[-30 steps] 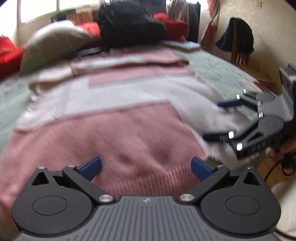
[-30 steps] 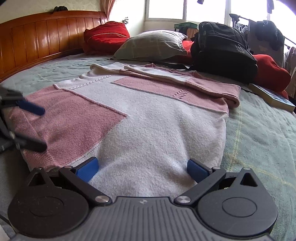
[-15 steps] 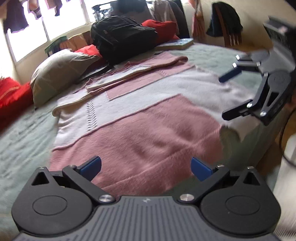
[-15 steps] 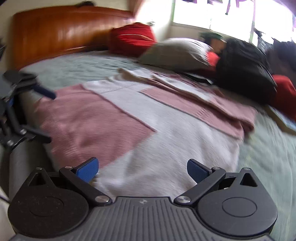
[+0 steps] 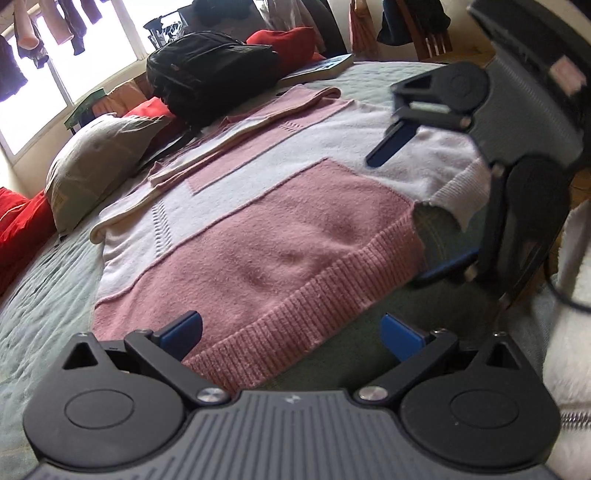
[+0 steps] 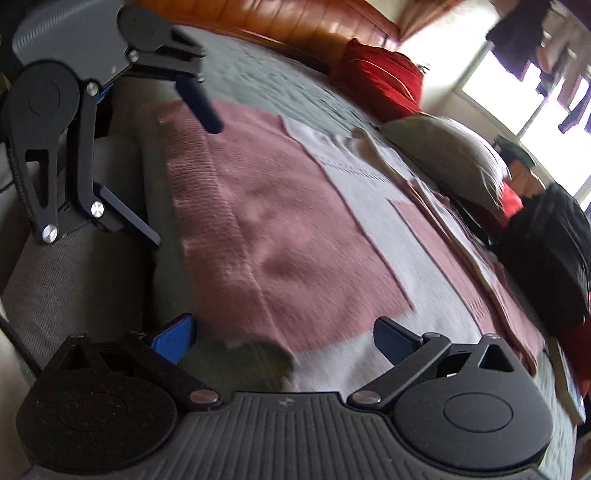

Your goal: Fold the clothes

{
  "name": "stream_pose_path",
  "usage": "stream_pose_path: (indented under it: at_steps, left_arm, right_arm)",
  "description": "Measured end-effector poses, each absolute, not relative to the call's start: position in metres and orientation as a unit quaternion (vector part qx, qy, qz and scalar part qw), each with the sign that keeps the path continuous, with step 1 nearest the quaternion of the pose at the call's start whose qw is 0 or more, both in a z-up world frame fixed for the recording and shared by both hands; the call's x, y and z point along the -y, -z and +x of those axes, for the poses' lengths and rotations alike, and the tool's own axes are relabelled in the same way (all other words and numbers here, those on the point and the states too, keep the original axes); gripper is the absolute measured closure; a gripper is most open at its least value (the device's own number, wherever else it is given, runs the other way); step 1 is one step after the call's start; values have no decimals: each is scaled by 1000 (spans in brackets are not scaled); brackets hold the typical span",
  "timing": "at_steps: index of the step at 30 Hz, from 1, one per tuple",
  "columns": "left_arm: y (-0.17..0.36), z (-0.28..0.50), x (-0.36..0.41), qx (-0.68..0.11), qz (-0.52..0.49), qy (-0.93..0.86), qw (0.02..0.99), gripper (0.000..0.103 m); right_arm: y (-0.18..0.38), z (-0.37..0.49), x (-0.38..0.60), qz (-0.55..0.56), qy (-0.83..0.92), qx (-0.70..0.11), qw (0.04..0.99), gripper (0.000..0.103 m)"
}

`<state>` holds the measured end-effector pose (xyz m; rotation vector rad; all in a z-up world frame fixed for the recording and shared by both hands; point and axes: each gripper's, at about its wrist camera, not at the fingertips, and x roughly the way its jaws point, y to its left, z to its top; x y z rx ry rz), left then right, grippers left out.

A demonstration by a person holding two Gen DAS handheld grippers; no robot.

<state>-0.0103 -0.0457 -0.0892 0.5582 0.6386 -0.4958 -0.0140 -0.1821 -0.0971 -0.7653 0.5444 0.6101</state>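
Observation:
A pink and white knitted sweater [image 5: 280, 221] lies spread flat on the green bedspread [image 5: 40, 302], its ribbed hem toward me and its sleeves folded across the far end. My left gripper [image 5: 291, 332] hovers open over the pink hem corner, holding nothing. My right gripper [image 6: 284, 334] is open just above the hem where pink meets white [image 6: 258, 343]. Each gripper shows in the other's view: the right gripper [image 5: 421, 214] straddles the white hem corner, and the left gripper [image 6: 184, 177] hangs open beside the pink edge.
A grey-green pillow [image 5: 99, 158], a black backpack [image 5: 207, 74], red cushions [image 5: 22, 229] and a book [image 5: 321, 68] lie beyond the sweater. A wooden headboard [image 6: 295, 26] runs along the far side. The bed edge [image 6: 74, 266] drops off beside the hem.
Both grippers have swung round and dropped toward the hem, closing in on each other. They stay open and the sweater has not moved.

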Motion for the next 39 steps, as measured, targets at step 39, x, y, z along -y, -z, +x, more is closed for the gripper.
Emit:
stream_pose_path:
  at_steps: [39]
  left_arm:
    - [80, 3, 42, -254, 274, 196, 907, 1]
  right_arm:
    - [97, -15, 147, -459, -201, -141, 854, 0]
